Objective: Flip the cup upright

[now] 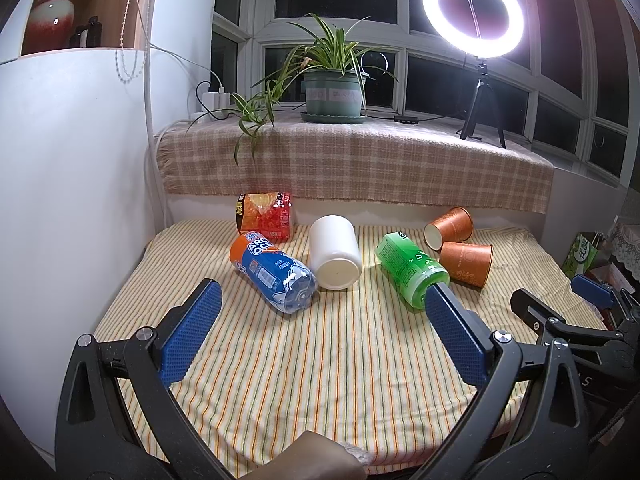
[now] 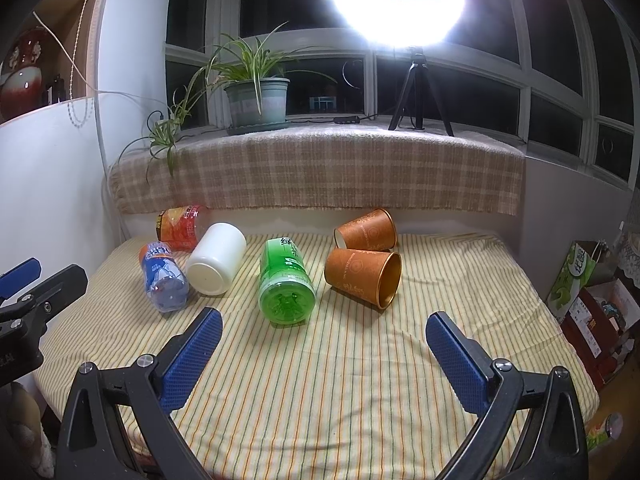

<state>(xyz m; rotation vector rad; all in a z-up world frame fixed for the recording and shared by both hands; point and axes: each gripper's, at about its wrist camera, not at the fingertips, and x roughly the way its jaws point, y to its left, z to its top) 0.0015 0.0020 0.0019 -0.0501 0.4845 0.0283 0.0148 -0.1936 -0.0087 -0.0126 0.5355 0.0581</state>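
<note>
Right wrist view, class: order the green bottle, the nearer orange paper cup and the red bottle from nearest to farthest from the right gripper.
From the right gripper:
1. Green bottle, just ahead, slightly left.
2. Nearer orange paper cup, ahead right.
3. Red bottle, far back left by the wall.

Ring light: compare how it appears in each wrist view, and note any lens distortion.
Left wrist view: the ring light reads as a clean circle with a dark centre. Right wrist view: it blows out into a glaring blob, leaving the room dimmer. Both views: fisheye bends the window frames and the sill cloth into curves.
</note>
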